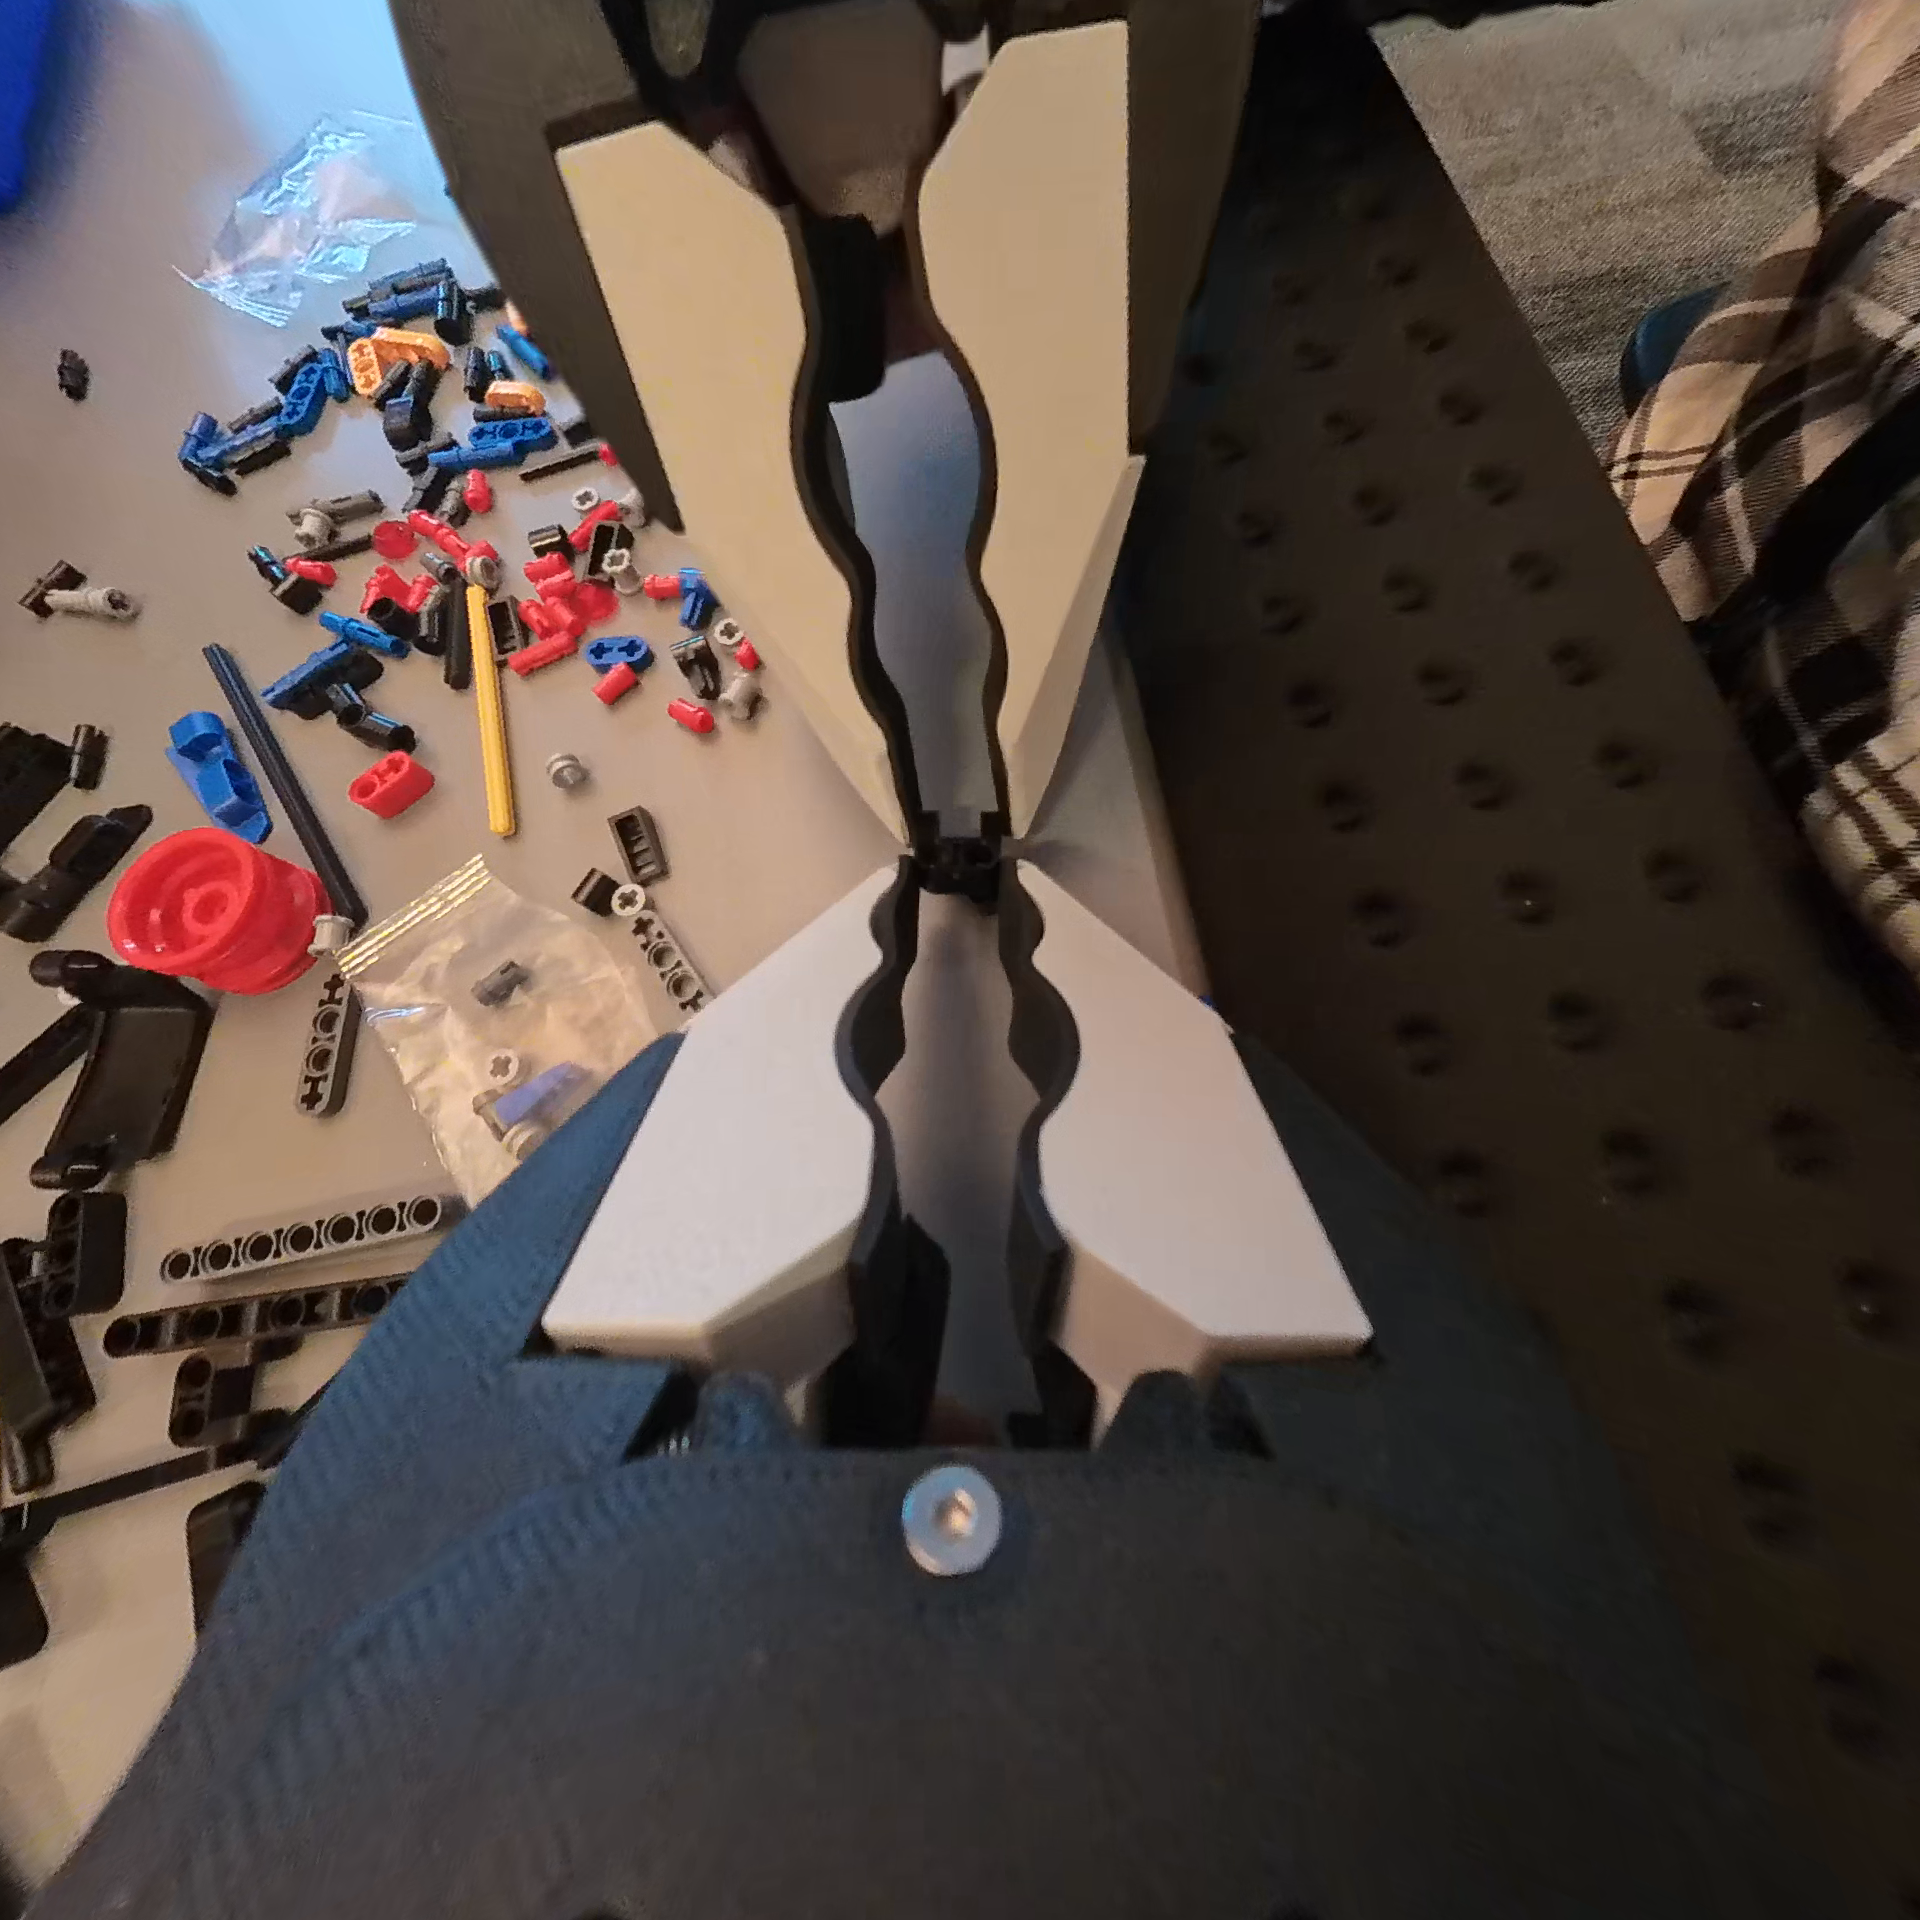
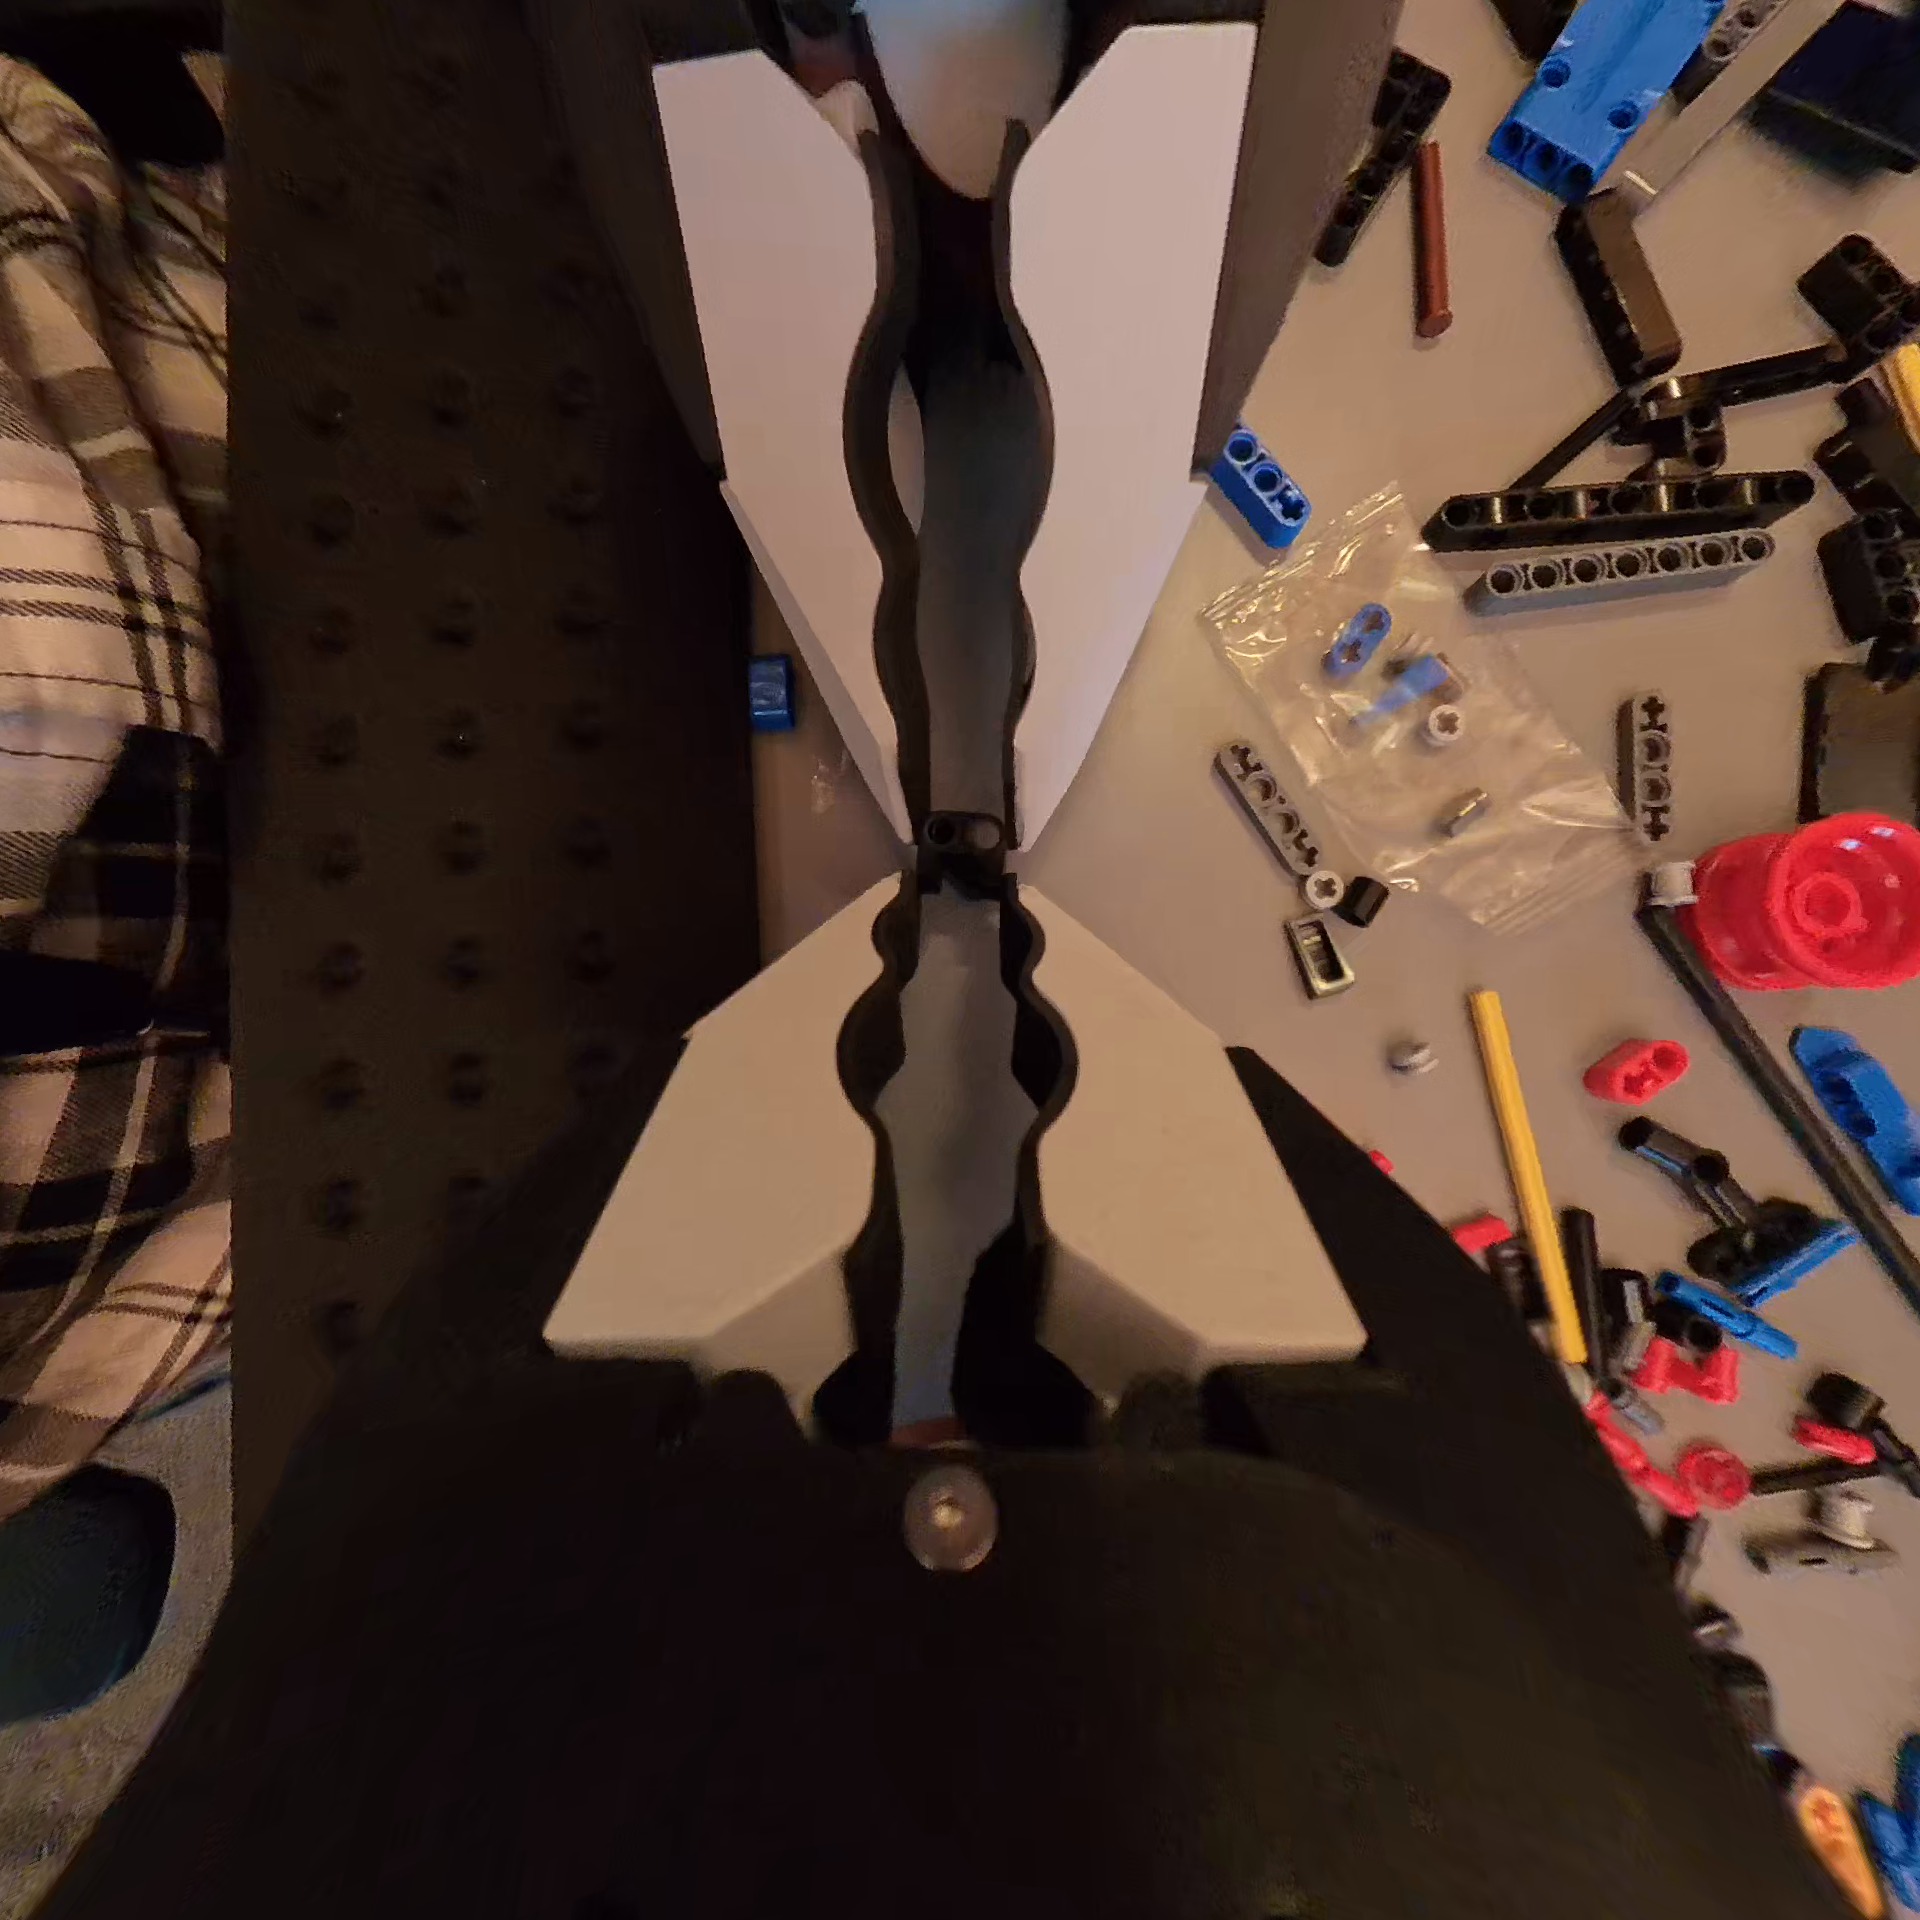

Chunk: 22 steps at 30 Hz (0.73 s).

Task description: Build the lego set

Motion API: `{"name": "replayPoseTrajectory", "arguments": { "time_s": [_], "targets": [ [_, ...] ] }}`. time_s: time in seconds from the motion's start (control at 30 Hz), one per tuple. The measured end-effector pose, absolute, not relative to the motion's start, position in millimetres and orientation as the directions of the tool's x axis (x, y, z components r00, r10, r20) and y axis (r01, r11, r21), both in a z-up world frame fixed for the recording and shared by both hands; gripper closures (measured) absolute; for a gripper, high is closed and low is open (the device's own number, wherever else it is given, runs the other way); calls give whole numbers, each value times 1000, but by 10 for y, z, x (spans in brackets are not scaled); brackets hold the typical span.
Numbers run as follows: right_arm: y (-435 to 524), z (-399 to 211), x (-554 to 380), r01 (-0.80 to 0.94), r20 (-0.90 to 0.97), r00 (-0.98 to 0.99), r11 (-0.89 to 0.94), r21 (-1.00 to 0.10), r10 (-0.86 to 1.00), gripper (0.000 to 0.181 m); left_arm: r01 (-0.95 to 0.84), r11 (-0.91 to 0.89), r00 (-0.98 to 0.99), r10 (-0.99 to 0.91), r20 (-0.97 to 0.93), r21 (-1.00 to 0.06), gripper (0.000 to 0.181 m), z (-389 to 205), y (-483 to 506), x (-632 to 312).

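Observation:
My two grippers meet tip to tip above the grey table point(image 1: 665, 790). In the left wrist view my left gripper point(image 1: 961, 883) comes up from the bottom and is shut on a small black lego piece point(image 1: 961, 860). My right gripper point(image 1: 961, 808) comes down from the top and pinches the same black bit. In the right wrist view my right gripper point(image 2: 961, 896) is at the bottom. It is closed on the black piece with two holes point(image 2: 961, 840), and my left gripper point(image 2: 961, 812) is opposite. I cannot tell whether this is one piece or two joined.
Loose lego parts lie on the table: a red wheel point(image 1: 203, 909), a yellow axle point(image 1: 490, 707), a grey beam point(image 1: 312, 1236), a clear bag with small parts point(image 2: 1403, 707) and several blue, red and black pins. A dark studded strip point(image 1: 1455, 831) and plaid cloth point(image 1: 1787, 468) lie beside them.

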State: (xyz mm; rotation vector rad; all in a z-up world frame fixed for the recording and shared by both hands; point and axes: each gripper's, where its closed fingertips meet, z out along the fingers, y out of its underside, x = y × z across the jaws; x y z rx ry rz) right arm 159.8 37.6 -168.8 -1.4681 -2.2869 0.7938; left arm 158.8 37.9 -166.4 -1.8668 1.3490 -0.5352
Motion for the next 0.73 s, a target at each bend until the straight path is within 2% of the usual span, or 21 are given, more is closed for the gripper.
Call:
{"name": "replayPoseTrajectory", "arguments": {
  "time_s": [0.37, 0.73],
  "targets": [
    [378, -1681, 1590, 773, -41, -527, 459, -438, 849, 168, -591, -183, 363, -930, -57, -786, 167, -1673, 384, 1573],
    [376, -1680, 1632, 787, -38, -522, 464, -407, 852, 168, -592, -165, 350, -934, -68, -789, 167, -1675, 388, 1619]
  ]
}}
